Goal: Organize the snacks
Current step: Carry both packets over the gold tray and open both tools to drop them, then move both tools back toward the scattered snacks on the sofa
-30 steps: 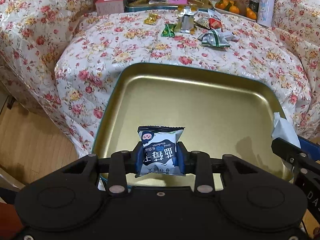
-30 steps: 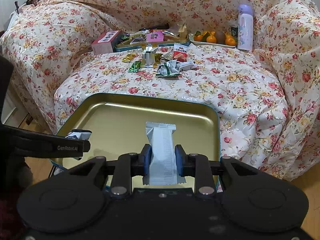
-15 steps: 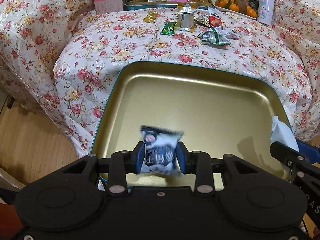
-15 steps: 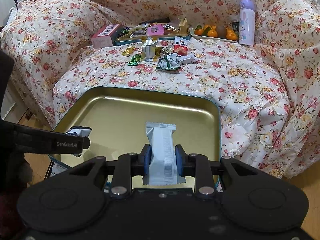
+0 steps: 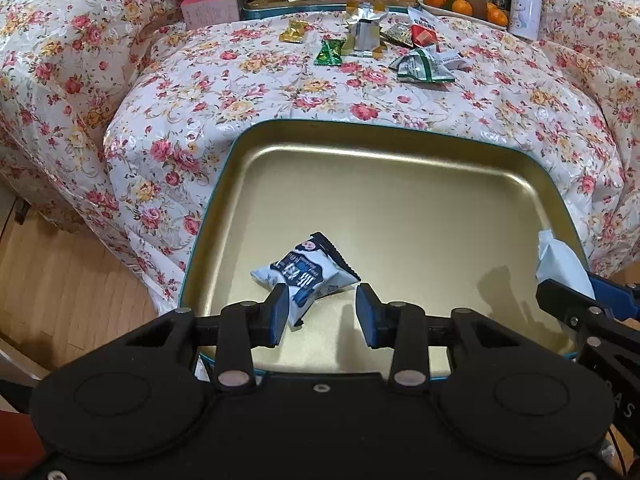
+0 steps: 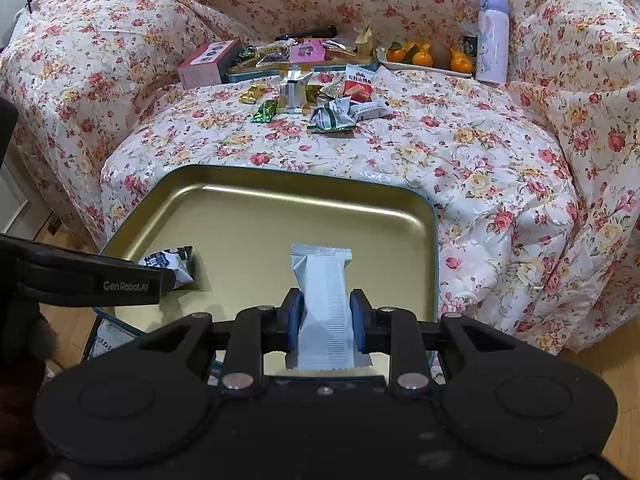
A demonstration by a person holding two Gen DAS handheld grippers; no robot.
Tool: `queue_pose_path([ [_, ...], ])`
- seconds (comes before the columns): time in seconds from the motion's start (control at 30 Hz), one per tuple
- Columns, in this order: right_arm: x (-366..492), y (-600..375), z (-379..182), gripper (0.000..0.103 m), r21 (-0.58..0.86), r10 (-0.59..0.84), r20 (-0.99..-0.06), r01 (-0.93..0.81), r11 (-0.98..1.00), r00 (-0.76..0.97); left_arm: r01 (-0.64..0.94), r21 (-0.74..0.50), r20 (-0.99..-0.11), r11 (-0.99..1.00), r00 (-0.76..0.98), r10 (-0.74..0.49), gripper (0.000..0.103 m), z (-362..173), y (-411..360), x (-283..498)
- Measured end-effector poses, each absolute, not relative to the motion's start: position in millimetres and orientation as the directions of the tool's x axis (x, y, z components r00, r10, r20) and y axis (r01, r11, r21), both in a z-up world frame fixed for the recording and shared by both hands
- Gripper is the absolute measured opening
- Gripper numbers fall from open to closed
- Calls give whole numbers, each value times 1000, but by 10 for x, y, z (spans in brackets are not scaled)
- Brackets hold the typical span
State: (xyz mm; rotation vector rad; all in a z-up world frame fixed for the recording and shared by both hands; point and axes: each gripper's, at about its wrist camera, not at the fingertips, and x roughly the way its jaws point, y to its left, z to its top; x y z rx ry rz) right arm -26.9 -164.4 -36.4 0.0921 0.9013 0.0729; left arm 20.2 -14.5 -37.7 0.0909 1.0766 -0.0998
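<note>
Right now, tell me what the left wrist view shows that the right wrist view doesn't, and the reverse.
Only the left wrist view: the left gripper head-on, jaws just opened and apart, the blue packet lying free in the tray.

Only the right wrist view: the right gripper shut on the white packet's full length, and the sofa back.

Both: the tray, the blue packet, a white packet, loose snacks, oranges, the bottle.

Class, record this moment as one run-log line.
left gripper: jaws just opened | blue-and-white snack packet: dropped in gold metal tray | right gripper: clamps white wrapped bar over tray
</note>
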Motion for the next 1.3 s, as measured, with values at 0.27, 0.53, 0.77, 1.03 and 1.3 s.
queue_pose_path([
  [0.27, -261, -1648, -385, 29, 108, 104, -790, -29, 994, 604, 132, 28, -882, 991, 469, -38, 47, -381, -148, 191],
  [0.53, -262, -1651, -389, 29, 112, 108, -793, -31, 993, 600, 131, 24, -885, 991, 463, -40, 47, -390, -145, 190],
  [0.77, -261, -1650, -390, 29, 115, 109, -792, -29, 993, 601, 130, 23, -886, 991, 463, -40, 47, -390, -146, 191],
  [1.03, -261, -1650, -392, 29, 115, 109, -792, -28, 993, 601, 130, 25, -885, 991, 463, -39, 47, -392, -146, 187],
  [1.3, -264, -1653, -395, 29, 116, 110, -792, -29, 993, 601, 130, 25, -885, 991, 463, -38, 47, -391, -149, 187],
])
